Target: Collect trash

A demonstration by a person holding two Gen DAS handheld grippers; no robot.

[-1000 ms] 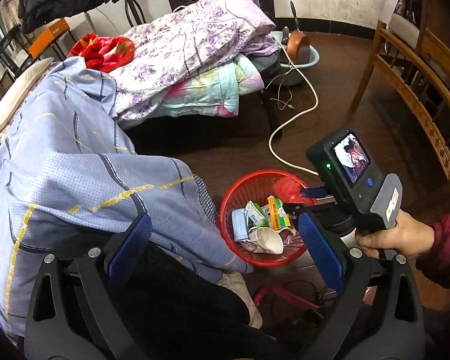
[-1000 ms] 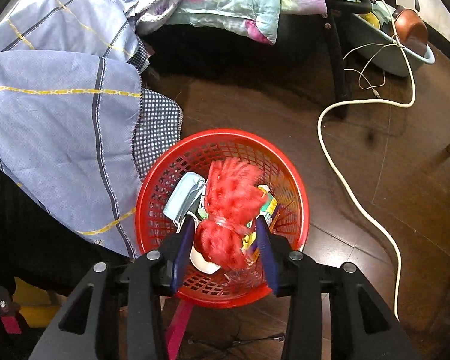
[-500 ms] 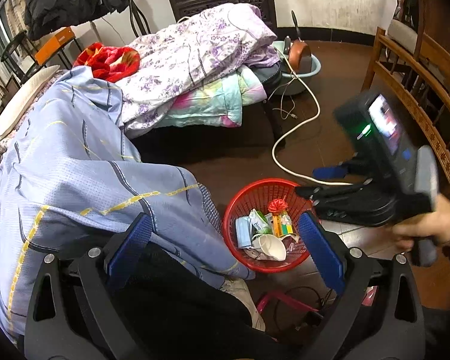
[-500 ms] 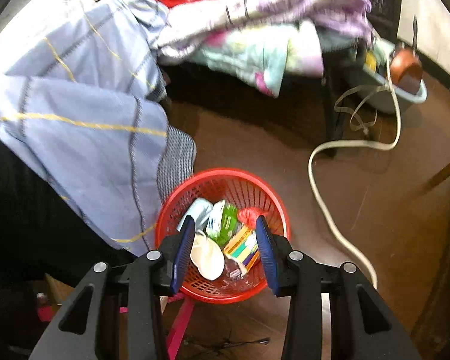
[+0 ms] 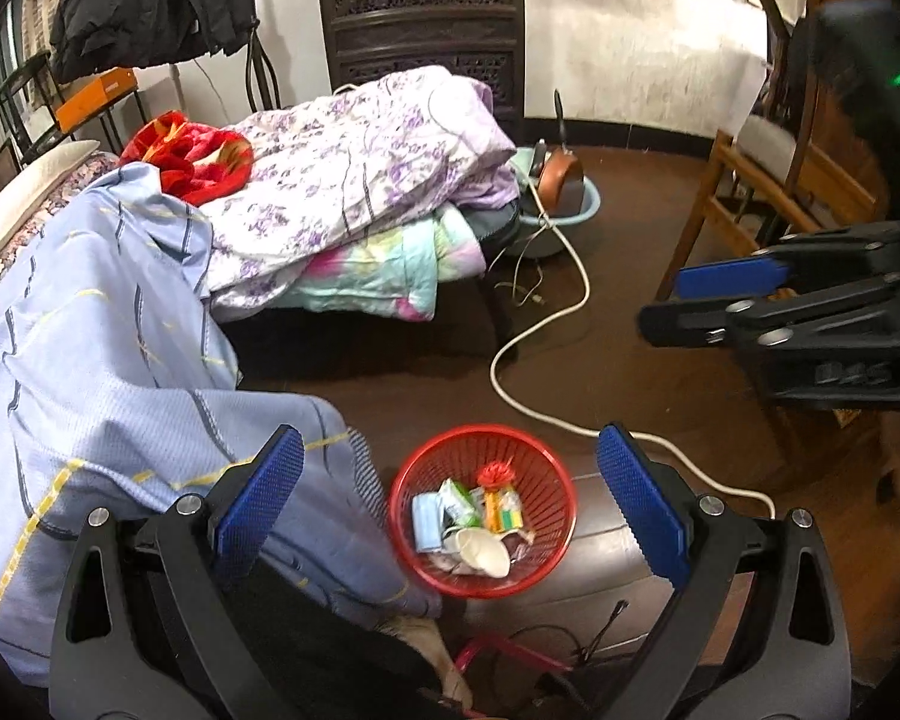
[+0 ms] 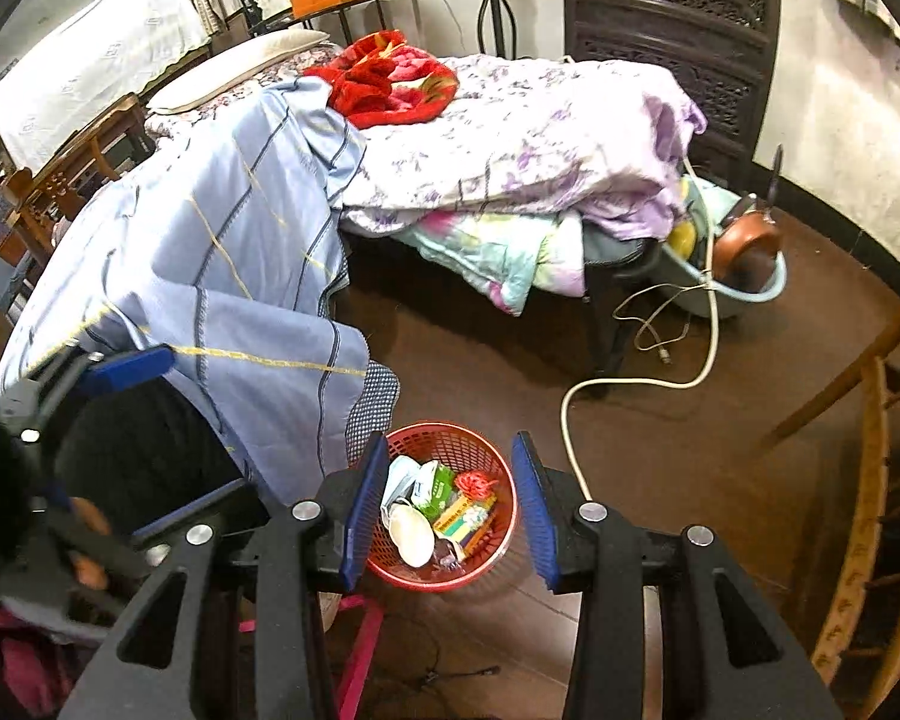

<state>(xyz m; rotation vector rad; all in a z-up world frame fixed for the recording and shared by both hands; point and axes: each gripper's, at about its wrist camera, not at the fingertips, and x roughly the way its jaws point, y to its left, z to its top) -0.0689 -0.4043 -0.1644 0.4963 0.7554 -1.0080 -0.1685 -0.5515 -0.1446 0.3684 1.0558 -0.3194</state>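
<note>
Right wrist: both grippers released, empty; red basket (image 6: pixel 444 579) on dark brown floor (image 6: pixel 720 420) beside bed (image 6: pixel 510 138).

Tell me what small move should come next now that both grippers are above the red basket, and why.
Probably swing the right gripper away to look for more litter. Its jaws are open with nothing between them, the red tassel lies in the red basket, and no loose trash shows on the floor nearby.

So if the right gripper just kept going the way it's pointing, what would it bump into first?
Most likely the red basket of trash on the floor, which sits between the right gripper's open jaws with nothing visible in between; depth is hard to judge.
</note>
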